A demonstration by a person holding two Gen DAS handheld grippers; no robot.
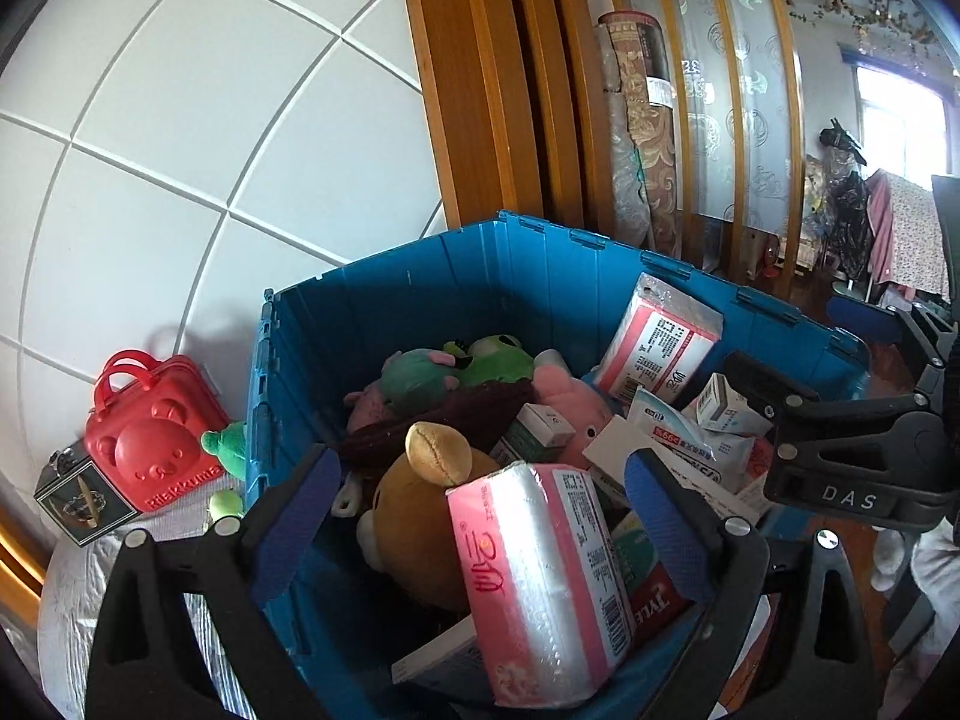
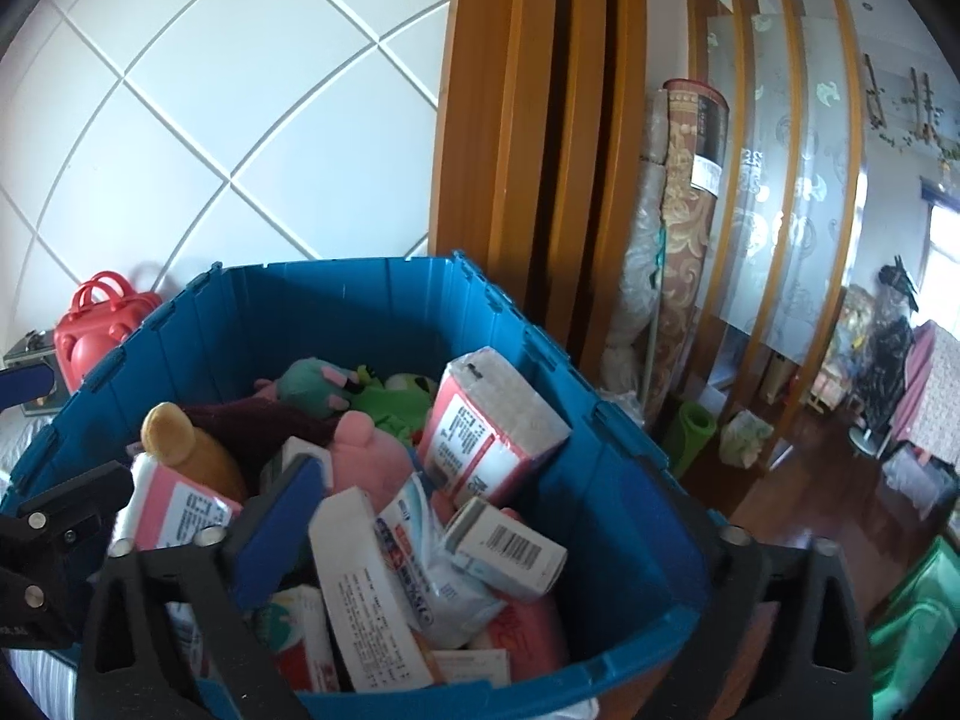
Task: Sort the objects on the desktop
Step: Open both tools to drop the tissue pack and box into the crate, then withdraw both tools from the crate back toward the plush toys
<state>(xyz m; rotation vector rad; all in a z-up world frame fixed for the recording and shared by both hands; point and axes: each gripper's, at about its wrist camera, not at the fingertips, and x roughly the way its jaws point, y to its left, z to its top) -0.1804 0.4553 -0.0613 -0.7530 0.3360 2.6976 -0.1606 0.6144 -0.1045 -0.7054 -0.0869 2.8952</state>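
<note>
A blue crate (image 1: 420, 276) (image 2: 624, 540) holds plush toys, tissue packs and small boxes. My left gripper (image 1: 480, 516) is open over the crate; a pink tissue pack (image 1: 540, 570) lies between its blue-padded fingers (image 1: 300, 516), untouched. A brown bear plush (image 1: 420, 516) lies beside the pack. My right gripper (image 2: 480, 540) is open above a white box (image 2: 366, 588) and a medicine carton (image 2: 510, 546). A second tissue pack (image 1: 654, 342) (image 2: 492, 426) leans on the far wall. The right gripper's body (image 1: 852, 444) shows in the left wrist view.
A red bear-faced case (image 1: 150, 438) (image 2: 96, 324) and a dark small box (image 1: 78, 498) stand left of the crate by the tiled wall. A green frog toy (image 1: 228, 450) lies beside the crate. Wooden door frames (image 2: 540, 120) and rolled rugs (image 2: 678, 240) stand behind. A green bin (image 2: 918, 630) sits at right.
</note>
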